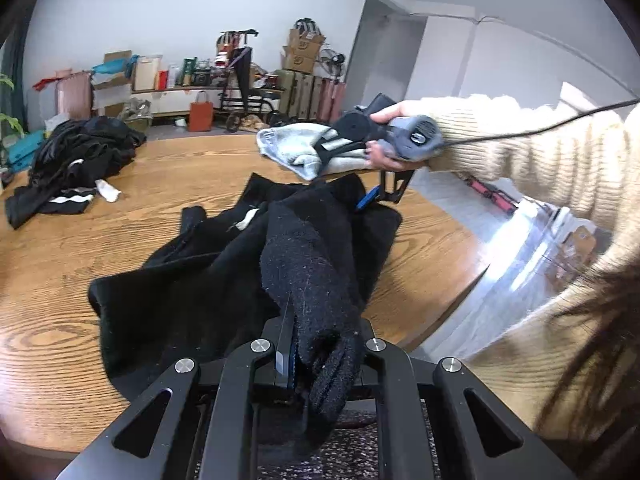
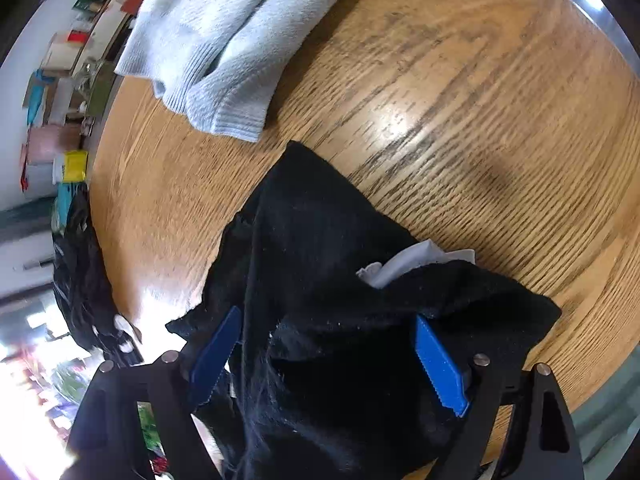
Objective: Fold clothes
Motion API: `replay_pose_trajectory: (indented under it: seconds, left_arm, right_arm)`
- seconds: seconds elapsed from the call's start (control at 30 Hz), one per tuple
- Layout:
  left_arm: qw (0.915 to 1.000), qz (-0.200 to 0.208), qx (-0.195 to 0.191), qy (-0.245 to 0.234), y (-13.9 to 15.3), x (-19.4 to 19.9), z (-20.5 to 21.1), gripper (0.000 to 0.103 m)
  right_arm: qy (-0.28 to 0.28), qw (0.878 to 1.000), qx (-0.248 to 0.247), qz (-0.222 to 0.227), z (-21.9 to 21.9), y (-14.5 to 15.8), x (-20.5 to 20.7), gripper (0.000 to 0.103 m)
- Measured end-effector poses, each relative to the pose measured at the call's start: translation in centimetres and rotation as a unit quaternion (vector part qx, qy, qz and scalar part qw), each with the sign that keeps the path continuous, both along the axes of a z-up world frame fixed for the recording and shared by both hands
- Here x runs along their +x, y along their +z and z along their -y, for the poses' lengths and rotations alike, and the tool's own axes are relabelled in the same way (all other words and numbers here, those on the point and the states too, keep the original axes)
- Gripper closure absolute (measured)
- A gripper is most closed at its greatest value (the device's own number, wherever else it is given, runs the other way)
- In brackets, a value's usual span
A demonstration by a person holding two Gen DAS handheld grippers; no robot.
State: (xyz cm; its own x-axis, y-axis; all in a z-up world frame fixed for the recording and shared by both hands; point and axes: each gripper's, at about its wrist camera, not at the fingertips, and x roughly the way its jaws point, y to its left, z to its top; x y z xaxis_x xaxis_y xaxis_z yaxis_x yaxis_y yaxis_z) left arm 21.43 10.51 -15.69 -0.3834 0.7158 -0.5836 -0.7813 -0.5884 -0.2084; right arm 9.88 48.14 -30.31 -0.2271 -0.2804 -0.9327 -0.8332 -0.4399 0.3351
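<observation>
left gripper (image 1: 294, 360) jaws clamp black garment (image 1: 240, 272) | wooden table (image 1: 80, 280)

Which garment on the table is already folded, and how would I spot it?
Start from the round wooden table. Past the far edge of the black garment lies the pale blue knit sweater, with ribbed cuffs. It is the only light-coloured garment; the black pile across the table is dark and crumpled.

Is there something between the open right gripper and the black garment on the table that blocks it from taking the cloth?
Nothing visible stands in the way. The right gripper is open, its jaws either side of a raised fold of the black garment. The folded light blue sweater lies apart on the wooden table. The left gripper is already shut on the same garment.
</observation>
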Motion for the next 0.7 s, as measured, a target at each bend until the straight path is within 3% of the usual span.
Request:
replay_pose_trajectory:
  seconds: [0.07,0.13,0.27,0.43,0.7]
  left_arm:
    - [1.0,-0.003,-0.005,0.001,0.1,0.4,-0.1,0.088]
    - [0.9999,-0.006,-0.01,0.001,0.1,0.8,-0.2,0.088]
    - [0.9998,-0.01,-0.016,0.012,0.0,1.2,-0.2,0.088]
    - [0.9976,-0.019,-0.04,0.054,0.2,0.7,-0.1,0.088]
    - [0.99,-0.049,-0.069,0.113,1.1,-0.2,0.1,0.088]
  right_arm:
    - [0.02,1.0,0.021,0.005,0.4,0.4,0.1,0.046]
    - [0.028,0.999,0.023,-0.01,0.3,0.5,0.6,0.054]
    - [0.029,0.998,0.013,-0.048,0.0,1.2,2.5,0.08]
    - [0.028,0.995,0.015,-0.096,0.0,3.9,5.3,0.083]
    - [0.0,0.993,0.003,-0.12,-1.8,6.0,6.7,0.086]
